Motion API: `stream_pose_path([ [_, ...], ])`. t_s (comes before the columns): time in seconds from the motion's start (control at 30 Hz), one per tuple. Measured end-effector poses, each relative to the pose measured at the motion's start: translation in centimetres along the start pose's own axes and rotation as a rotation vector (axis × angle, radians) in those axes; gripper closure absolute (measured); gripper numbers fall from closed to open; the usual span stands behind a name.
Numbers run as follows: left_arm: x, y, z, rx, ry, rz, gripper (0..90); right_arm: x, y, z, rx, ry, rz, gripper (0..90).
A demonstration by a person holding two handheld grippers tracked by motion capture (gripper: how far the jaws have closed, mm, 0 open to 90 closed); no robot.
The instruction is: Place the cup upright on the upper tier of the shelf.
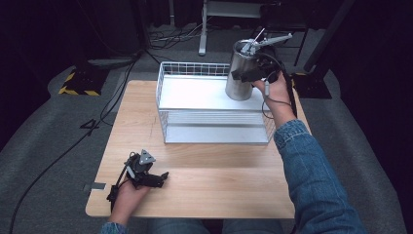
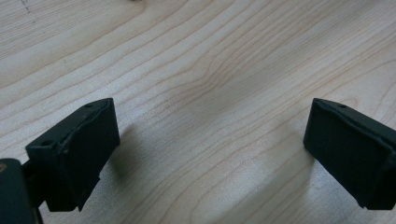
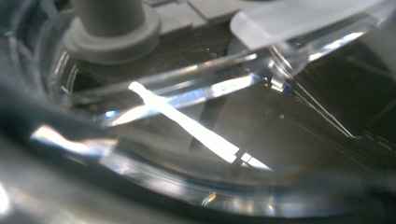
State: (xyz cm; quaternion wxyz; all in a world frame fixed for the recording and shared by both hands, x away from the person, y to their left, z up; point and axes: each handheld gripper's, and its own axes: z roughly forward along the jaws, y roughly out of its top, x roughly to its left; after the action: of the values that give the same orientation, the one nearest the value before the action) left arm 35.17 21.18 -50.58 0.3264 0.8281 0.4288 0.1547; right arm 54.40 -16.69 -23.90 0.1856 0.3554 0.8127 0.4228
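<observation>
While the wooden surface [image 1: 204,180] is carrying the white wire basket [image 1: 214,105] at its far middle, you are holding the steel canister [image 1: 242,73] at the basket's far right corner, upright, with its base low inside the basket, though whether it is resting on the basket floor I cannot tell. Your right gripper [image 1: 253,73] is pressing against the canister's upper side, its jaws closed on the wall near the rim, and the right gripper view is looking down into the shiny interior [image 3: 196,126]. Your left gripper [image 1: 146,173] is lying low over the near left of the surface, its jaws [image 2: 205,154] standing wide apart over bare wood.
</observation>
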Motion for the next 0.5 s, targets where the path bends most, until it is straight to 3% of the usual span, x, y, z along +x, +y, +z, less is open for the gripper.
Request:
stream_pose_path([
  [0.23,0.02,0.0,0.0,0.0,0.001,0.002,4.0,-0.13,-0.05,-0.02,-0.003,0.006,-0.008,2.2],
  [0.37,0.0,0.0,0.0,0.0,0.0,0.0,4.0,-0.31,-0.02,-0.4,-0.041,0.019,-0.006,0.2],
  [0.5,-0.01,0.0,0.0,0.001,0.001,0.001,4.0,-0.49,-0.09,-0.9,-0.044,0.026,-0.011,0.0],
])
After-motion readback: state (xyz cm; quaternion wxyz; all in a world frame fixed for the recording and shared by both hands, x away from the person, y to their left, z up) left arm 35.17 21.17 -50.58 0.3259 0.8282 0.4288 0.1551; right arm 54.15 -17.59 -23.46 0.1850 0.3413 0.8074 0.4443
